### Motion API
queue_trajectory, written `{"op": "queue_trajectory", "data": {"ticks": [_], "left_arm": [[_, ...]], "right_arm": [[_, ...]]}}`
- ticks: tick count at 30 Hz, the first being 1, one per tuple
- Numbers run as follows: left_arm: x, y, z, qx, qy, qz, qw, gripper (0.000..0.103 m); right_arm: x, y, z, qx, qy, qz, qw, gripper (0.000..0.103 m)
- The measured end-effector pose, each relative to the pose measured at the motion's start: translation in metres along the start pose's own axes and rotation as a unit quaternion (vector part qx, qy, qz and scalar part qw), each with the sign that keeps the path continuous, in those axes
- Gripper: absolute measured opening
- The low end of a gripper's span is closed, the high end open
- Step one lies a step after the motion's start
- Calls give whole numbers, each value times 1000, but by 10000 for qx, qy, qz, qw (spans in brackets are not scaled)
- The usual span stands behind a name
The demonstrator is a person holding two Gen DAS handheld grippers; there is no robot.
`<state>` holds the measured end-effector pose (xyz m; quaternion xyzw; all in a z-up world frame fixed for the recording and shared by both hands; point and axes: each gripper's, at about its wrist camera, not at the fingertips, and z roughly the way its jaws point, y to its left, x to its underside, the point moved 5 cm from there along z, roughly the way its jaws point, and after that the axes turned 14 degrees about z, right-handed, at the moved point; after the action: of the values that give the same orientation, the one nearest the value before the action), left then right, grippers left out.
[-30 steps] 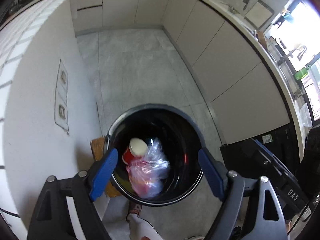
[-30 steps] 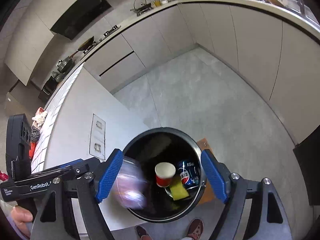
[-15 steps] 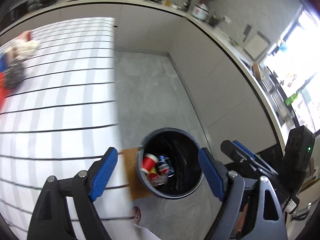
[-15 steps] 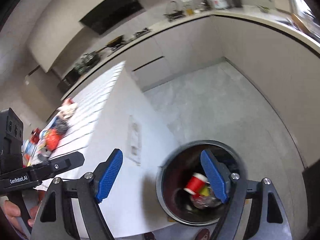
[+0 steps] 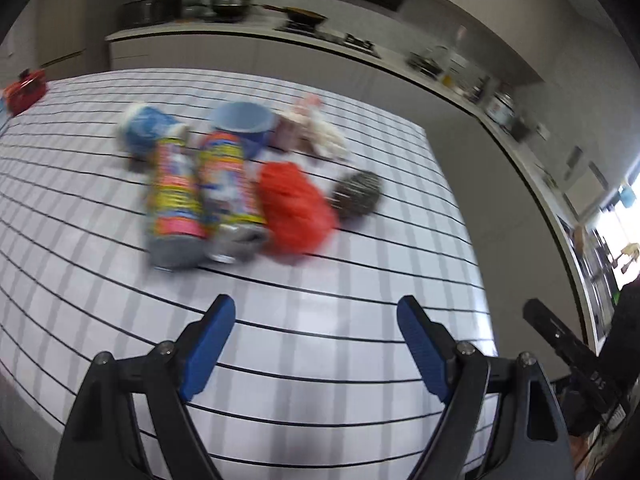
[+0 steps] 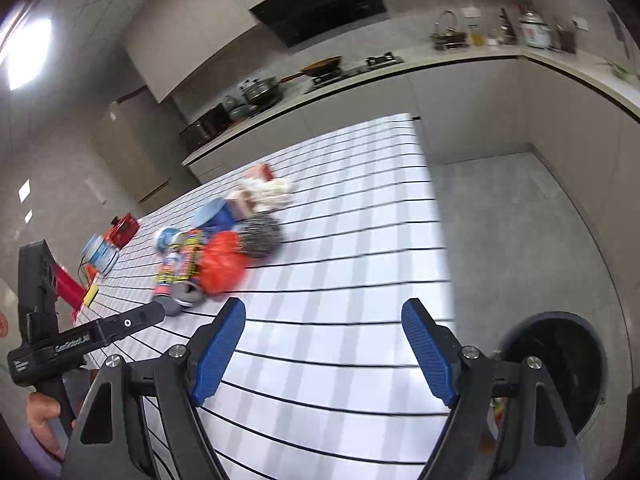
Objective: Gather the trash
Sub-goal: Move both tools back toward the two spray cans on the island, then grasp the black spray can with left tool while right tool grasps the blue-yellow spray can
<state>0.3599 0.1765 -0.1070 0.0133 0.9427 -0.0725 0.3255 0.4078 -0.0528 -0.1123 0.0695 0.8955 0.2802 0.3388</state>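
Both claws, left (image 5: 316, 344) and right (image 6: 324, 348), gape empty over the table (image 5: 360, 360). Trash pile (image 5: 240, 172) sits well ahead of them; bin (image 6: 560, 364) just right of right claw. Risk: cans (image 5: 200, 184) lie side by side, so a hasty pinch may roll one off.

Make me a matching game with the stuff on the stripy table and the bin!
Things:
1. crumpled bag
2. bowl
3. trash bin
4. two tall cans

Clues:
a. on the floor beside the table
b. red
c. lying on their sides, side by side
d. blue

Pairs: 1-b, 2-d, 3-a, 4-c
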Motion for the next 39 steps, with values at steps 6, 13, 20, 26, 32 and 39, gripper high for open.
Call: {"op": "queue_trajectory", "data": {"ticks": [6,13,20,26,32,39], "left_arm": [[-9,72,-1,-382,-21,-185,9991,84],[-15,107,12,-547,81,-334,9979,84],[-26,119,29,-736,117,-545,9957,84],[-38,123,52,-821,236,-579,9947,84],[-41,132,74,-655,413,-549,9955,85],[-30,150,78,-227,695,-258,9970,71]], "right_arm": [[22,80,47,-112,108,-189,9997,82],[33,128,86,-252,298,-399,9984,82],[21,145,111,-558,440,-739,9947,82],[11,147,120,-666,495,-812,9932,82],[9,155,133,-590,514,-817,9936,82],[14,183,163,-483,594,-751,9942,82]]}}
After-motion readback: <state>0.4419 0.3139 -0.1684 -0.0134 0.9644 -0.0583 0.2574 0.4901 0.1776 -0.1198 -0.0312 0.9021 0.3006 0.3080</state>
